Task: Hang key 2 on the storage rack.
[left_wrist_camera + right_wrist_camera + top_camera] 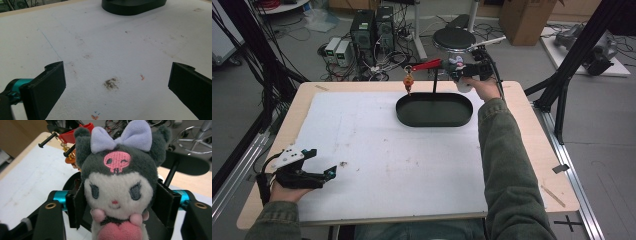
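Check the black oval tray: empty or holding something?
Empty. The high view shows the tray with a bare dark floor; the plush toy sits between the right gripper pads, beside the stand.

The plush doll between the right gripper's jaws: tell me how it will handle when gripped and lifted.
The plush doll looks soft and stuffed, so it will probably squash between the right gripper pads rather than resist. Its fuzzy fabric should not slip easily. It is likely light for its size, though its bow-topped head may flop or tilt.
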The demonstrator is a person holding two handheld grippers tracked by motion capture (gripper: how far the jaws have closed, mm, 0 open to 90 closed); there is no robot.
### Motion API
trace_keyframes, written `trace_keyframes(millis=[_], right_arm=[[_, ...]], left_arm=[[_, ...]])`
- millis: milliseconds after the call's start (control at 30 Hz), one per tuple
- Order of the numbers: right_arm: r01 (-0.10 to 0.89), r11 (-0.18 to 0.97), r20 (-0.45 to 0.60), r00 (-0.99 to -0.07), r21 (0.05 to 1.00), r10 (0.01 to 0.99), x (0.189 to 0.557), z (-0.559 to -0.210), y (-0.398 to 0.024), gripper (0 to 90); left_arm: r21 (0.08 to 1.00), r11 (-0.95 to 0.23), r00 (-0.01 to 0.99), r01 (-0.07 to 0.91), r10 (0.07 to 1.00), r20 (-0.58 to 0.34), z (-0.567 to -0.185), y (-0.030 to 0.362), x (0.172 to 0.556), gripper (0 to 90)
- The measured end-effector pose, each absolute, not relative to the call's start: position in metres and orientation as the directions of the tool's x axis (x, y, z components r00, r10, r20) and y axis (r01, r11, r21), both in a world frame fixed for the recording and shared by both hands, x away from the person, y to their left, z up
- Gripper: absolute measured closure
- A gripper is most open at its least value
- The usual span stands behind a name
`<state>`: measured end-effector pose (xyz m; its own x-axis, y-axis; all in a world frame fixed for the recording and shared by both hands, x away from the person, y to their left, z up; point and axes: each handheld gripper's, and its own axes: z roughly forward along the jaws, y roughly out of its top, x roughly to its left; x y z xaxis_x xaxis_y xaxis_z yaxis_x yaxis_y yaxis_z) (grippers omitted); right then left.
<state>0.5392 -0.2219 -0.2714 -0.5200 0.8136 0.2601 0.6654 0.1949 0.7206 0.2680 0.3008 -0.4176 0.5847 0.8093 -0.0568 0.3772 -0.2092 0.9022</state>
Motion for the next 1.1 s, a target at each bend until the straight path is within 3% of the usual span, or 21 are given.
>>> trace_keyframes(millis=[100, 167, 433, 533, 1100], right_arm=[[0.663, 0.197, 0.262, -0.526, 0.723, 0.809, 0.538, -0.271, -0.221, 25.6], [0.643, 0.207, 0.235, -0.532, 0.738, 0.813, 0.535, -0.269, -0.218, 16.1], [0.625, 0.232, 0.207, -0.548, 0.746, 0.810, 0.528, -0.268, -0.223, 10.0], [0.617, 0.243, 0.192, -0.553, 0.749, 0.811, 0.523, -0.271, -0.223, 1.9], [0.592, 0.330, 0.111, -0.585, 0.735, 0.803, 0.496, -0.267, -0.227, 0.5]], left_arm=[[0.903, -0.207, 0.584, 0.377, 0.810, -0.058, -0.418, 0.301, 0.268, 1.7], [0.903, -0.207, 0.584, 0.377, 0.810, -0.058, -0.418, 0.301, 0.268, 1.7], [0.901, -0.212, 0.587, 0.379, 0.808, -0.056, -0.418, 0.301, 0.269, 1.7], [0.901, -0.213, 0.588, 0.378, 0.807, -0.055, -0.417, 0.300, 0.269, 1.7], [0.903, -0.206, 0.584, 0.376, 0.809, -0.059, -0.417, 0.300, 0.269, 1.7]])
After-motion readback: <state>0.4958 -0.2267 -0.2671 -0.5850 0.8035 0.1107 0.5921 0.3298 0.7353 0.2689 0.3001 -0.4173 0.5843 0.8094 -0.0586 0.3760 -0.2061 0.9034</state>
